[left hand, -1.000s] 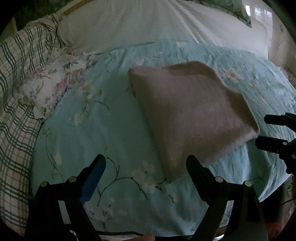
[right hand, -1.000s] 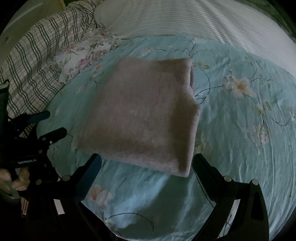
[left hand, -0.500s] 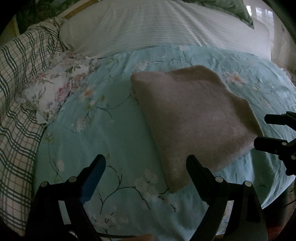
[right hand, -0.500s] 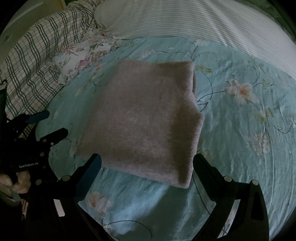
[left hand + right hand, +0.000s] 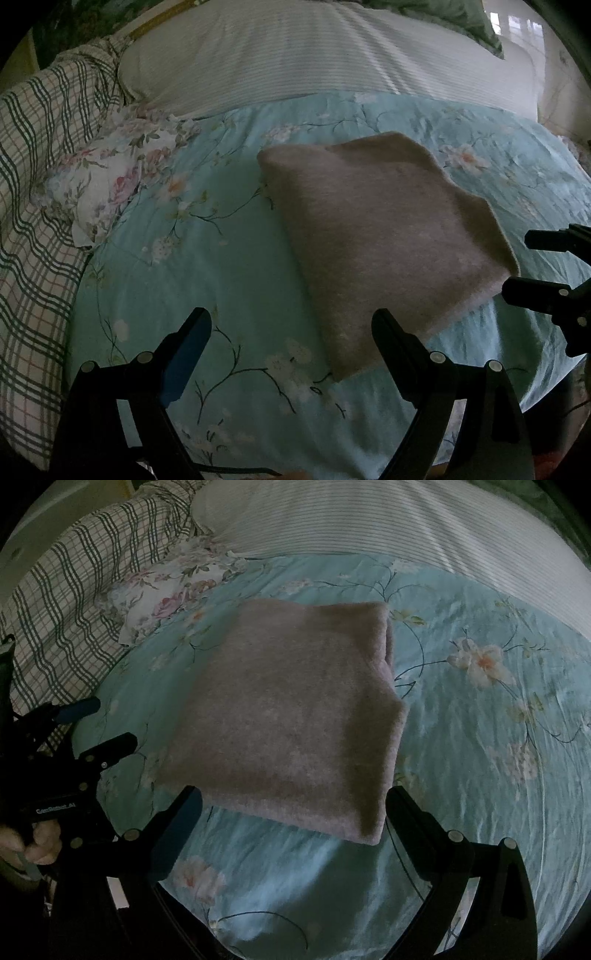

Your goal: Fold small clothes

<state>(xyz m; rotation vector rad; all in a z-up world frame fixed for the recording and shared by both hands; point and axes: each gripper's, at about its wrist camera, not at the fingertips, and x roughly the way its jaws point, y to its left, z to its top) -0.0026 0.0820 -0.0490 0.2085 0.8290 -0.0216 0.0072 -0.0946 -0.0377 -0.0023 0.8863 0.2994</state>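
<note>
You have 1 turquoise floral bedsheet (image 5: 229,258) before you, with 1 white striped cover (image 5: 314,62) behind it and 1 green-checked plaid blanket (image 5: 40,155) at the left. 1 folded pinkish-grey fleece garment (image 5: 295,716) lies flat on the sheet; 1 small white floral cloth (image 5: 107,184) sits crumpled beside the plaid. Your 2 grippers hang near the garment, clear of it: left gripper (image 5: 291,332) spread wide, right gripper (image 5: 295,808) spread wide. Since 1 second ago both have eased back slightly; the garment has not shifted.

Home bedroom, floral bedsheet (image 5: 229,266), striped pillow (image 5: 295,55), plaid blanket (image 5: 74,590)
</note>
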